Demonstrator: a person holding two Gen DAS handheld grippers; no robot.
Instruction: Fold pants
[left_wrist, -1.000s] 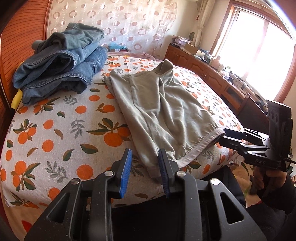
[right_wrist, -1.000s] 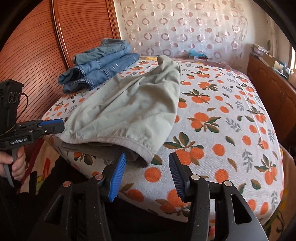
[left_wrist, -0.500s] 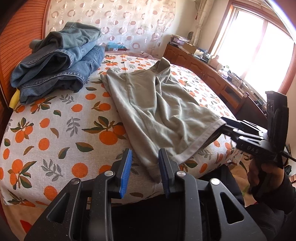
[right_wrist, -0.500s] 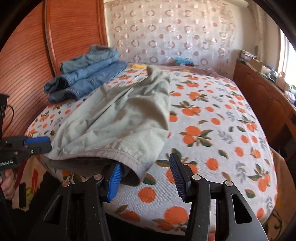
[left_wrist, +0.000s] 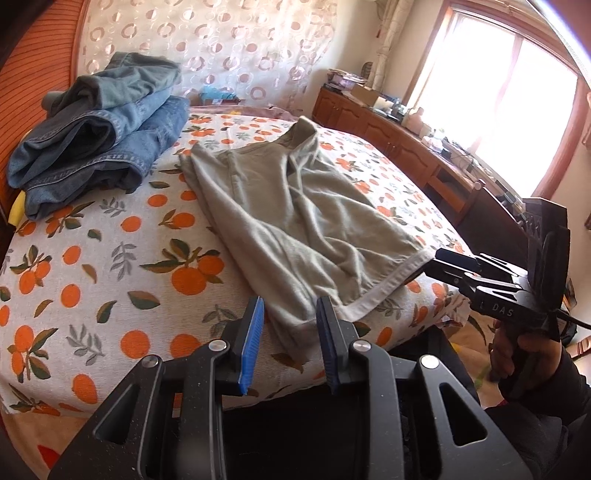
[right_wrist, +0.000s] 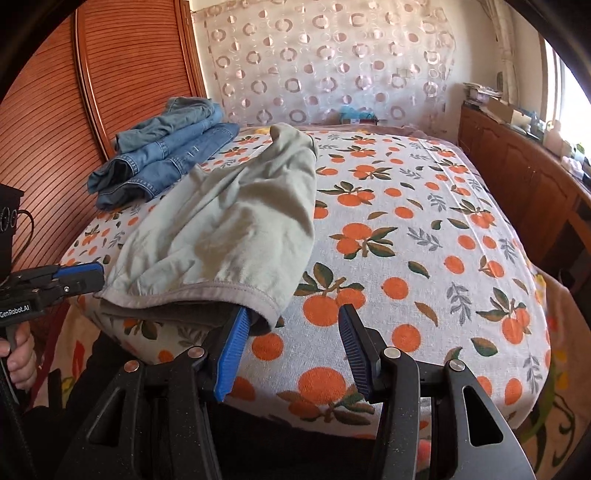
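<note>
- i see the grey-green pants (left_wrist: 295, 218) lying lengthwise on the bed (left_wrist: 110, 258), waistband at the near edge and the legs running toward the far edge, wrinkled through the middle.
- my left gripper (left_wrist: 290, 339) sits at the near edge with its blue pads apart; the near left corner of the waistband lies between them, and i see a gap on both sides, so it is released.
- my right gripper (right_wrist: 291, 349) is spread wide at the same edge; its left pad (right_wrist: 231, 356) is tucked just beside the right end of the waistband and the other pad stands well clear over the orange-print bedspread (right_wrist: 406, 240).
- in the left wrist view the right gripper's tips meet the right corner of the waistband, whose pale band curves between the two tools.
- a stack of folded jeans (left_wrist: 96, 136) occupies the far left corner of the bed, just beside the upper end of the pants, apart from them.
- a wooden headboard (right_wrist: 129, 74) rises behind the jeans.
- a low wooden cabinet (left_wrist: 399, 136) cluttered with small items runs along the right side of the bed under a bright window (left_wrist: 498, 85).
- a circle-patterned curtain (right_wrist: 325, 59) covers the far wall.
</note>
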